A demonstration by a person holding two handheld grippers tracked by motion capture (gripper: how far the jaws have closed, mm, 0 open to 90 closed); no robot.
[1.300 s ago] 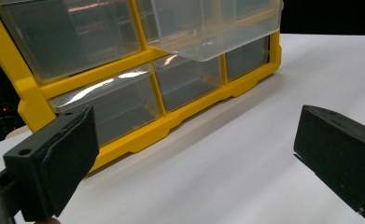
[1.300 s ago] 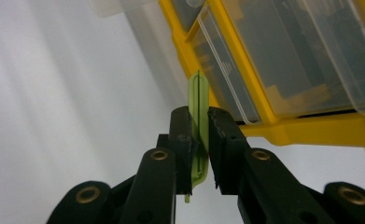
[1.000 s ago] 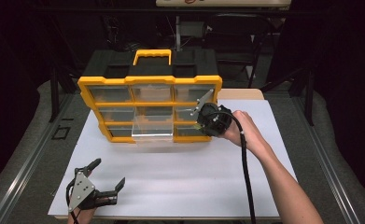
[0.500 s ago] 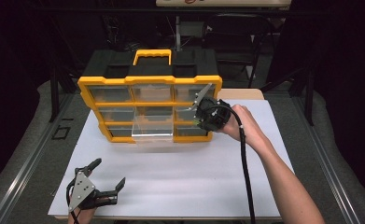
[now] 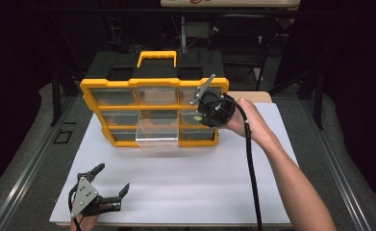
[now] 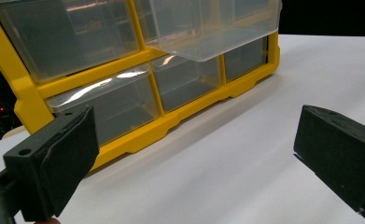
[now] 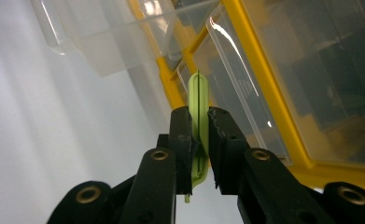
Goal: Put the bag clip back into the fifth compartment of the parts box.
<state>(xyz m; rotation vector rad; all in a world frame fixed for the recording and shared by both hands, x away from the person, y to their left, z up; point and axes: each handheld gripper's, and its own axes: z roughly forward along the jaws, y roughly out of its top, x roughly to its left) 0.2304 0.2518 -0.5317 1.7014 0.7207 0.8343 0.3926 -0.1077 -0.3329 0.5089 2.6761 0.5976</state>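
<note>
A yellow drawer organizer (image 5: 154, 83) with clear drawers stands at the back of the white board (image 5: 185, 183). Its lower middle drawer (image 5: 157, 132) is pulled out. My right gripper (image 5: 198, 114) is held up in front of the organizer's right column, shut on a thin, flat, light green piece (image 7: 199, 93) that stands on edge between the pads (image 7: 182, 135). In the right gripper view the green piece points at the yellow frame (image 7: 264, 79) beside the pulled-out drawer (image 7: 101, 42). My left gripper (image 5: 112, 177) rests at the board's front left, open with nothing between its pads (image 6: 59, 158).
The organizer has a yellow carry handle (image 5: 156, 54) on its black top. A wooden block (image 5: 255, 96) lies behind its right end. A black cable (image 5: 250, 168) trails from the right gripper along the forearm. Metal rails (image 5: 27, 163) run along both sides of the table.
My right gripper has risen a little and edged left in front of the organizer's right column, still holding the green piece. The left gripper has not moved.
</note>
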